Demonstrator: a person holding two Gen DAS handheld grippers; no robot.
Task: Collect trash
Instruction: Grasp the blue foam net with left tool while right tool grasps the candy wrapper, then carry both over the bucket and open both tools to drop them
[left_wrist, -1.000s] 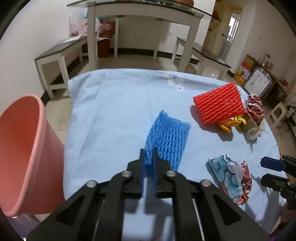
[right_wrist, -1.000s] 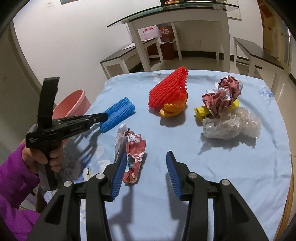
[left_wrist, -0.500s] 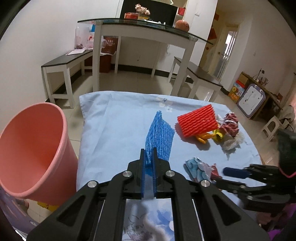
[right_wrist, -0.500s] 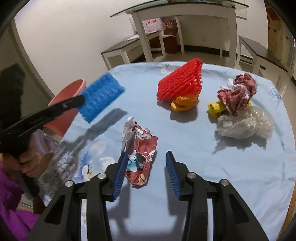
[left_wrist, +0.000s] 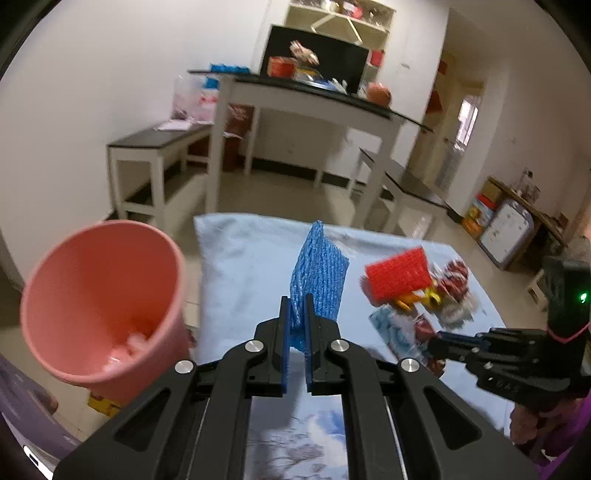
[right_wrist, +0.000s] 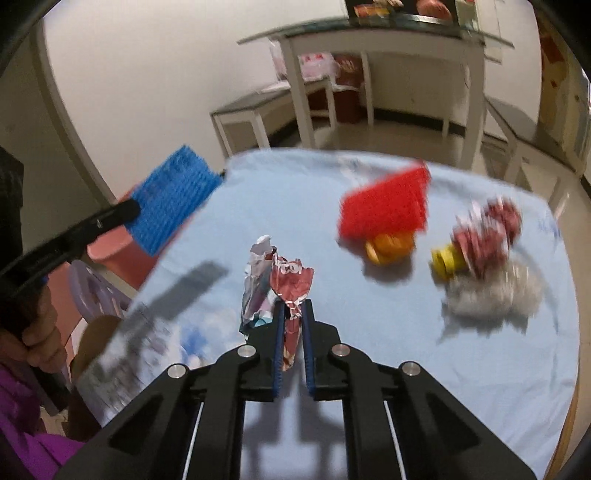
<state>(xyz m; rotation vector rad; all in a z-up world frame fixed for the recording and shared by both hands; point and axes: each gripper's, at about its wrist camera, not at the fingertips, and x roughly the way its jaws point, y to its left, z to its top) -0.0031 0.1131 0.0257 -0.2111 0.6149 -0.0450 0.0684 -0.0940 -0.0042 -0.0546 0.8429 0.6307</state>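
Blue foam net (left_wrist: 319, 275) clamped in the left tool (left_wrist: 296, 325), lifted off the desk (left_wrist: 243, 266), just right of the pink bucket (left_wrist: 99, 302). Right tool (right_wrist: 293, 332) pinches the crumpled wrapper (right_wrist: 280, 288) above the blue cloth. Beyond that wrapper, the red foam net (right_wrist: 384, 210) sits over orange peel (right_wrist: 389, 247), apart from both tools.

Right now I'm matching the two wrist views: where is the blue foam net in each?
Left wrist: blue foam net stands center, pinched in the left tool.
Right wrist: blue foam net sits upper left, lifted off the table.
Shared landmark: red foam net on the blue cloth.
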